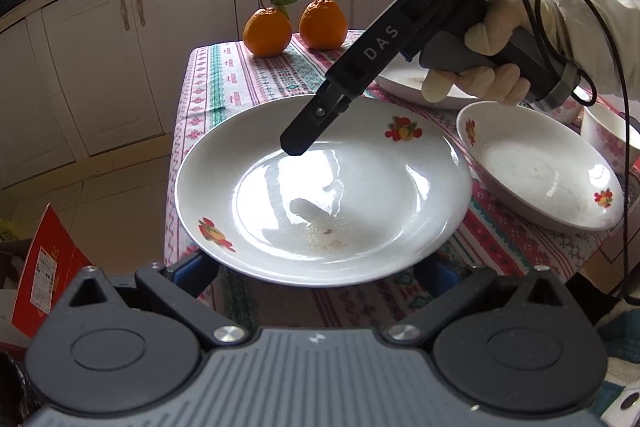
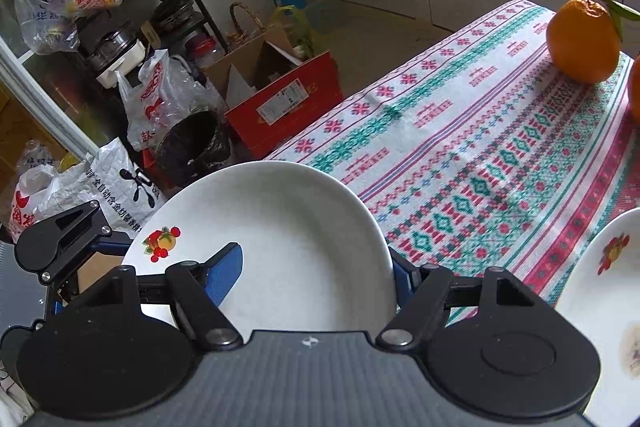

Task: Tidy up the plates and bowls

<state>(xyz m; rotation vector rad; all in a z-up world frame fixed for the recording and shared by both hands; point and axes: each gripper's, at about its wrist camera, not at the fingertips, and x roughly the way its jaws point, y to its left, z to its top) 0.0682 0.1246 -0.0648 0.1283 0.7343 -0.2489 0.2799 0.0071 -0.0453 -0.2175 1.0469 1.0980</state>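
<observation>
A large white plate (image 1: 320, 187) with fruit decals and a few crumbs sticks out past the table's near left corner. My right gripper (image 1: 296, 145), held by a gloved hand, reaches down from the upper right and is shut on the plate's far rim. In the right wrist view one blue pad (image 2: 226, 273) lies on the plate's (image 2: 280, 227) inside and the other finger (image 2: 402, 277) sits outside the rim. My left gripper (image 1: 316, 273) is spread wide under the near rim, which hides its fingertips. Its black linkage (image 2: 60, 239) shows beside the plate.
A deep white plate (image 1: 540, 167), a flat plate (image 1: 404, 83) under the hand and a pink-patterned bowl (image 1: 608, 139) stand to the right on the patterned tablecloth (image 1: 224, 83). Two oranges (image 1: 267, 31) sit at the far end. A red box (image 2: 288, 103), bucket (image 2: 192, 143) and bags crowd the floor.
</observation>
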